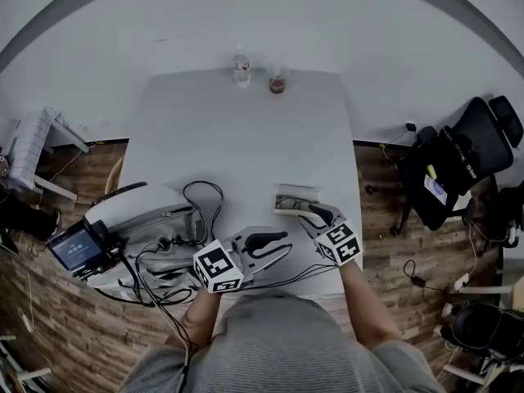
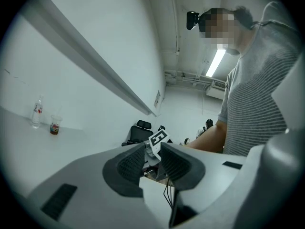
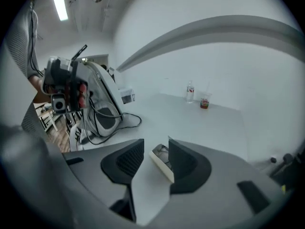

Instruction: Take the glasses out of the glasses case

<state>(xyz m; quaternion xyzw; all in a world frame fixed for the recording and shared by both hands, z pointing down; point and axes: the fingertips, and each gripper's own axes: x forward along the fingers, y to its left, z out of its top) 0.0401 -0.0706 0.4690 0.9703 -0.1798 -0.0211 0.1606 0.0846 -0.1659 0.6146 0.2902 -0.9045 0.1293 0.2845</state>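
The glasses case [image 1: 296, 198] lies open on the white table [image 1: 246, 137] near its front right edge, with the glasses [image 1: 289, 205] showing inside. My right gripper [image 1: 316, 212] hovers just at the case's near right end, tilted down, its jaws open and empty. In the right gripper view the case [image 3: 161, 160] lies just beyond the gripper [image 3: 156, 152], in line with the gap between the jaws. My left gripper [image 1: 277, 242] is held level over the table's front edge, left of the case, open with nothing between its jaws [image 2: 153, 159].
A water bottle [image 1: 241, 69] and a cup [image 1: 277, 80] stand at the table's far edge. A grey bag [image 1: 143, 213] with black cables [image 1: 205, 199] fills the front left. A black office chair [image 1: 475, 150] stands on the floor to the right.
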